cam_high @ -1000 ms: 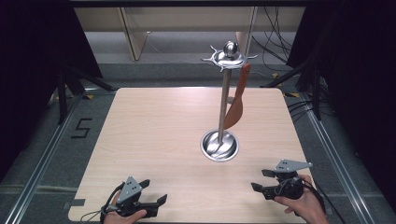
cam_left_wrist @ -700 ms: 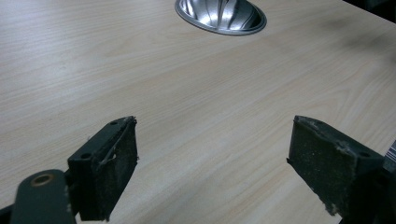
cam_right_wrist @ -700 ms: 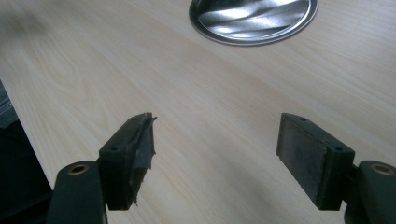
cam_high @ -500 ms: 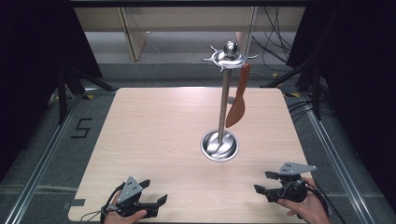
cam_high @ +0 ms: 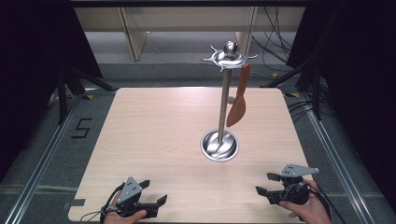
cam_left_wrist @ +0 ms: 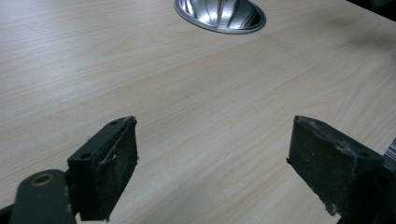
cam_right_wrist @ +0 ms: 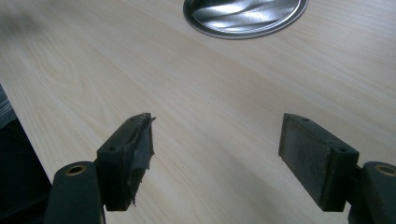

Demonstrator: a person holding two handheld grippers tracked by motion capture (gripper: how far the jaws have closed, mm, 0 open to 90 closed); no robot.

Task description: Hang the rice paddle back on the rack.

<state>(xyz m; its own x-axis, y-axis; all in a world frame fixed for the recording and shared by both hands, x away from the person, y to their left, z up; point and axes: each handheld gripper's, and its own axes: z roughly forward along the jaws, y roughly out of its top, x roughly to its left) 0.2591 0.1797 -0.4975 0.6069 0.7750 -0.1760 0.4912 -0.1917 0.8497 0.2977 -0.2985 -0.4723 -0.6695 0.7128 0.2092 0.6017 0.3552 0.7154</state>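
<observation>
A steel utensil stand (cam_high: 223, 102) rises from a round shiny base (cam_high: 219, 145) right of the table's middle. A brown wooden spatula (cam_high: 238, 103) hangs from its hooked top ring (cam_high: 228, 57), blade down. My left gripper (cam_high: 152, 192) rests open at the front left edge, nothing between its pads (cam_left_wrist: 112, 168). My right gripper (cam_high: 265, 184) is open at the front right, jaws pointing left and empty, with its pads (cam_right_wrist: 313, 156) wide apart. Both gripper views show the stand's base (cam_left_wrist: 219, 14) (cam_right_wrist: 245, 16) ahead across bare wood.
The light wooden table (cam_high: 154, 135) stands on a grey floor with a "5" mark (cam_high: 80, 128) at the left. Dark curtains hang on both sides. Cables (cam_high: 280, 46) and wooden furniture legs (cam_high: 133, 32) lie beyond the far edge.
My right gripper has drawn back toward the front edge of the table. The left gripper and the spatula on the stand have stayed put.
</observation>
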